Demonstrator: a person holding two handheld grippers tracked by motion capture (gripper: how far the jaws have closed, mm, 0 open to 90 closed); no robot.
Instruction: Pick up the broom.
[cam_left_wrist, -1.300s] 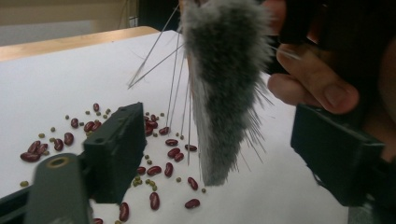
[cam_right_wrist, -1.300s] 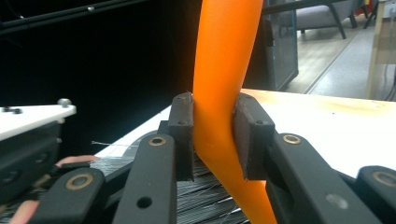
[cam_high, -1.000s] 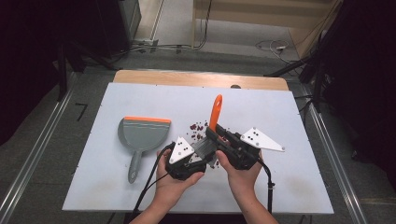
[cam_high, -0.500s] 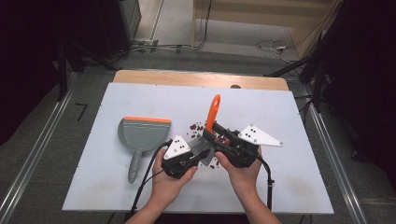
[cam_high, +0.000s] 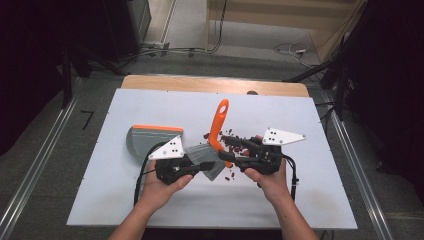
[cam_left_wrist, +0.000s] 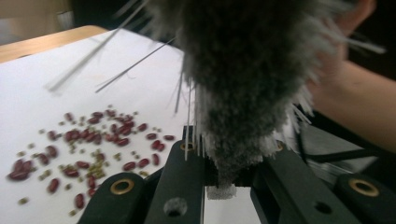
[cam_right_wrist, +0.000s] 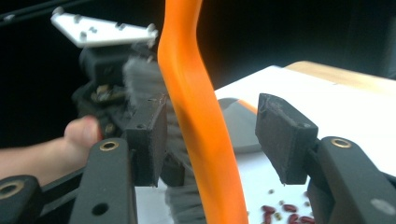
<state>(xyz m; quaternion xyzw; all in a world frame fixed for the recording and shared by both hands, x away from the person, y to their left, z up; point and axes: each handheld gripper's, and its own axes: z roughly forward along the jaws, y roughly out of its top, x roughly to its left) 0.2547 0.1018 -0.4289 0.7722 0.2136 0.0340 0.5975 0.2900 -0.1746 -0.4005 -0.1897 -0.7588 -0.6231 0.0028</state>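
Left claw (cam_left_wrist: 224, 182) is clenching the grey brush bristles (cam_left_wrist: 247, 79); right claw (cam_right_wrist: 212, 140), jaws just opening, is releasing the orange plastic handle (cam_right_wrist: 196, 116); regrip lower mid-frame.

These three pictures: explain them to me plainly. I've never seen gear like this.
A person sits at a white table holding a two-jaw hand gripper in each hand. The high view looks down from above; the other two come from cameras riding on each gripper.

The left gripper is clamped on the grey bristles of a brush. The right gripper has just been opening: its jaws stand either side of the brush's orange handle, with a gap on one side.

On the table lie scattered red beans and a grey dustpan.
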